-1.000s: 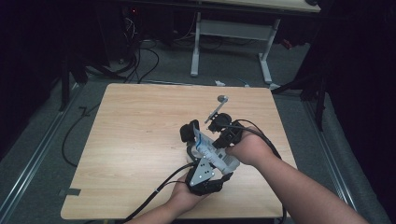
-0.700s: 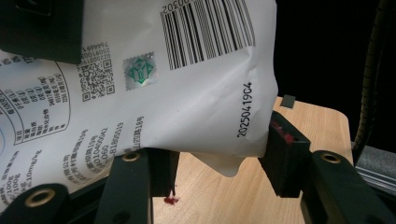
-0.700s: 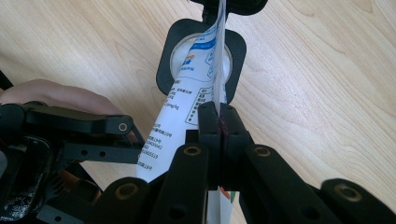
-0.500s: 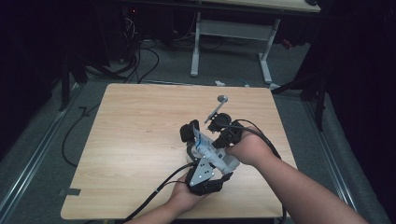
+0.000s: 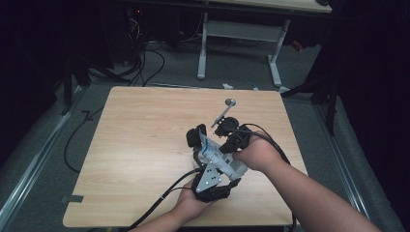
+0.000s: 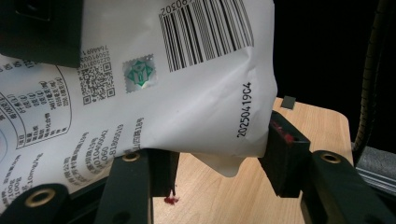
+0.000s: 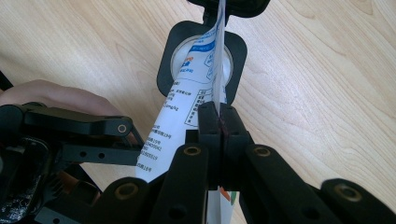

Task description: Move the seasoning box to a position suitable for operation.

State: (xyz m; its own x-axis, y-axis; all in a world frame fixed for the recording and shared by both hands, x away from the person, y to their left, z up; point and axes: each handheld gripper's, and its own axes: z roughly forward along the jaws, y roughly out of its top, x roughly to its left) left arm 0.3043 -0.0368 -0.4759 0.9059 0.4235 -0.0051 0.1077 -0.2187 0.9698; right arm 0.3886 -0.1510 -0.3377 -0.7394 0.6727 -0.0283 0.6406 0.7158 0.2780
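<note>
The counter [image 5: 140, 145] is pale wood-look board with fine grain and a smooth, matt face. The pouch [image 6: 187, 93] is white with a slight sheen, creased near its sealed edge, and printed in black. Both the left hand-held gripper [image 6: 219, 161] and the right hand-held gripper [image 7: 218, 121] are matt black plastic with brass-coloured metal rivets. The spoon [image 5: 225, 110] at the far side looks like dull metal.

Overhead view and close tool views share the pouch [image 5: 211, 150].
</note>
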